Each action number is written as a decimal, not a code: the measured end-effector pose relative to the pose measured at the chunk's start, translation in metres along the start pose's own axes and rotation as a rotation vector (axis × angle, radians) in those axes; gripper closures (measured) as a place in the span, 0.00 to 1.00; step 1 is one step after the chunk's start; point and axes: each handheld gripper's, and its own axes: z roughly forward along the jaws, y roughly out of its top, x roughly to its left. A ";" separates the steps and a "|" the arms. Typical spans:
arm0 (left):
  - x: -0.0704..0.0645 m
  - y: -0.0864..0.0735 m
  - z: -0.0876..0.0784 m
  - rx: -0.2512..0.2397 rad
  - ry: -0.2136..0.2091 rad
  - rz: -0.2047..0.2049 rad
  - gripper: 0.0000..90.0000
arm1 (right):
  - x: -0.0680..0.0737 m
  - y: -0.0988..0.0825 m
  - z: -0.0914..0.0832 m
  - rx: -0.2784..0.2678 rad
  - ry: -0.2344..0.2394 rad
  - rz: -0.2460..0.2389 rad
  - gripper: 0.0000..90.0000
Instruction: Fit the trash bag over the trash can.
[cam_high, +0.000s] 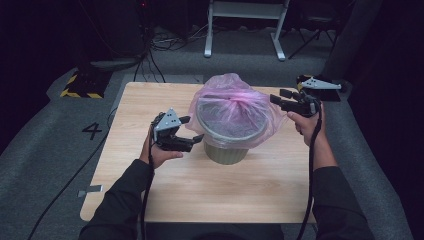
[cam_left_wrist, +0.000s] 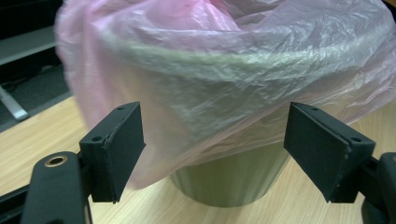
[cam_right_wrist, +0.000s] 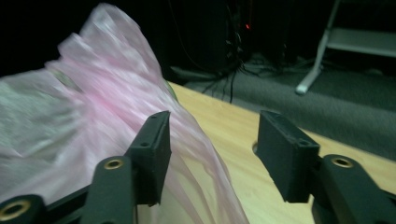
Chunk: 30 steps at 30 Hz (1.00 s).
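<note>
A grey-green ribbed bin (cam_high: 226, 150) stands in the middle of the wooden table (cam_high: 225, 195), with a thin pink plastic bag (cam_high: 235, 107) draped over its rim and bunched on top. My left gripper (cam_high: 194, 128) is at the bin's left side, open. In the left gripper view its jaws (cam_left_wrist: 215, 144) stand wide apart in front of the bag (cam_left_wrist: 224, 65) and the bin (cam_left_wrist: 233, 179), not touching either. My right gripper (cam_high: 277, 96) is by the bag's upper right edge, open. In the right gripper view (cam_right_wrist: 212, 144), loose bag film (cam_right_wrist: 93, 116) lies behind its left jaw.
The table's back edge lies just behind the bin, with grey carpet all round. On the floor behind stand a white metal frame (cam_high: 245, 30), a yellow-and-black striped block (cam_high: 80, 85) and some cables. A cable trails from each gripper along the forearms.
</note>
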 end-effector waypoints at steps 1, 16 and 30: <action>-0.003 0.000 0.006 0.014 -0.011 0.011 0.27 | 0.004 0.005 0.001 -0.015 0.027 -0.017 0.47; -0.005 0.000 0.012 0.023 -0.015 0.065 0.82 | 0.027 0.034 0.029 0.050 0.091 -0.119 0.50; -0.002 -0.002 0.011 0.011 -0.038 0.072 0.99 | 0.031 0.039 0.039 0.060 0.053 -0.187 1.00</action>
